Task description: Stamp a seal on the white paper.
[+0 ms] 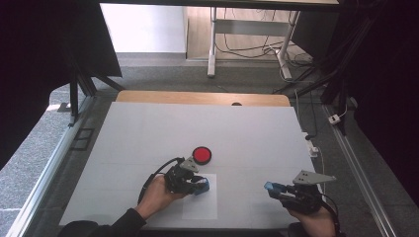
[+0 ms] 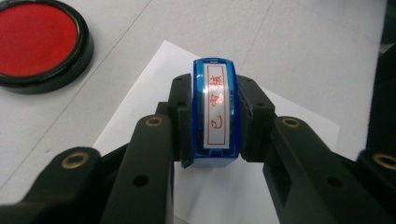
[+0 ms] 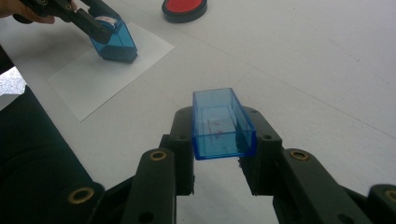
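Note:
My left gripper (image 1: 196,185) (image 2: 215,123) is shut on a blue stamp (image 2: 215,112) with a white label and red characters on its top. The stamp (image 3: 114,39) stands with its base on a white sheet of paper (image 1: 201,202) (image 3: 107,70). A round red ink pad (image 1: 201,155) (image 2: 35,39) in a black case lies just beyond the paper. My right gripper (image 1: 273,188) (image 3: 223,140) is shut on the stamp's clear blue cap (image 3: 222,123), an empty open box held above the table near the right front.
A large white mat (image 1: 148,133) covers the table, with a wooden edge (image 1: 197,97) at the far side. Metal rails (image 1: 49,163) run along both sides. Desk legs and cables (image 1: 257,49) lie on the floor beyond the table.

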A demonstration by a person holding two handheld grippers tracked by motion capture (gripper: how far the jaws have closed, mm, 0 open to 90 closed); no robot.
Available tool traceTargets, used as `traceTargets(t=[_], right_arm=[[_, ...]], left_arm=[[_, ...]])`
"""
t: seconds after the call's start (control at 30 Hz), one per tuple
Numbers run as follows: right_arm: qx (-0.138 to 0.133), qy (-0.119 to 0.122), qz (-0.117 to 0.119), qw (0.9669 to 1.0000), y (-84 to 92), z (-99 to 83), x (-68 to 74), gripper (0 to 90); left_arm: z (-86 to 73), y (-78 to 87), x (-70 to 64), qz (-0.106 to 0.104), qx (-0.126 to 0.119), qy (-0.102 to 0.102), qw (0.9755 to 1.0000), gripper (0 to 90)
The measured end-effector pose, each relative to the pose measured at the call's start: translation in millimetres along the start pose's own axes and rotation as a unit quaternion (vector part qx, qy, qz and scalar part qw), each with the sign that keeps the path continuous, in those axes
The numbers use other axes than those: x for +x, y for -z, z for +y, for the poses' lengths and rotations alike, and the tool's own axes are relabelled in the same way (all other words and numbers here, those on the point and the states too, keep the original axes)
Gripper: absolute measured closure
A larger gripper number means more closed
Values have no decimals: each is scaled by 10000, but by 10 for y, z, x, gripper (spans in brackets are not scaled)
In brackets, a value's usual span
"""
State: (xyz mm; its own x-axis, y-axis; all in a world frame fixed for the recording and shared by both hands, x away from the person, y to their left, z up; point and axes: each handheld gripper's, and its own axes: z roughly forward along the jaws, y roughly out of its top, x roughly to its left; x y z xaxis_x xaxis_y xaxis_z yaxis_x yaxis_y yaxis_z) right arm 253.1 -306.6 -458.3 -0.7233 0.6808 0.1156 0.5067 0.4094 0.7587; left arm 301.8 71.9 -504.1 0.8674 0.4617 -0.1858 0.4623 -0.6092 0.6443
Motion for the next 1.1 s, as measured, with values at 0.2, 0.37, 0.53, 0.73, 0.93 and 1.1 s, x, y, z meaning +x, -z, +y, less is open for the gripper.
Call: traceTargets(t=[0.2, 0.37, 0.53, 0.73, 0.93, 1.1], right_arm=[[3, 1, 0, 10000, 0, 0, -1, 680], [6, 10, -2, 10000, -1, 0, 2, 680], [18, 19, 4, 10000, -2, 2, 5, 680], [12, 24, 3, 10000, -4, 1, 8, 680], [16, 27, 9, 10000, -6, 2, 7, 680], [16, 35, 11, 10000, -7, 1, 5, 680]], left_arm=[[-7, 1, 44, -118, -32, 156, 9998, 709], [8, 0, -31, 101, 55, -75, 9999, 709], [22, -9, -122, 352, 129, -302, 9988, 709], [30, -13, -165, 482, 188, -433, 9977, 709], [18, -8, -85, 250, 99, -193, 9995, 708], [7, -1, 28, -66, 21, -33, 10000, 708]])
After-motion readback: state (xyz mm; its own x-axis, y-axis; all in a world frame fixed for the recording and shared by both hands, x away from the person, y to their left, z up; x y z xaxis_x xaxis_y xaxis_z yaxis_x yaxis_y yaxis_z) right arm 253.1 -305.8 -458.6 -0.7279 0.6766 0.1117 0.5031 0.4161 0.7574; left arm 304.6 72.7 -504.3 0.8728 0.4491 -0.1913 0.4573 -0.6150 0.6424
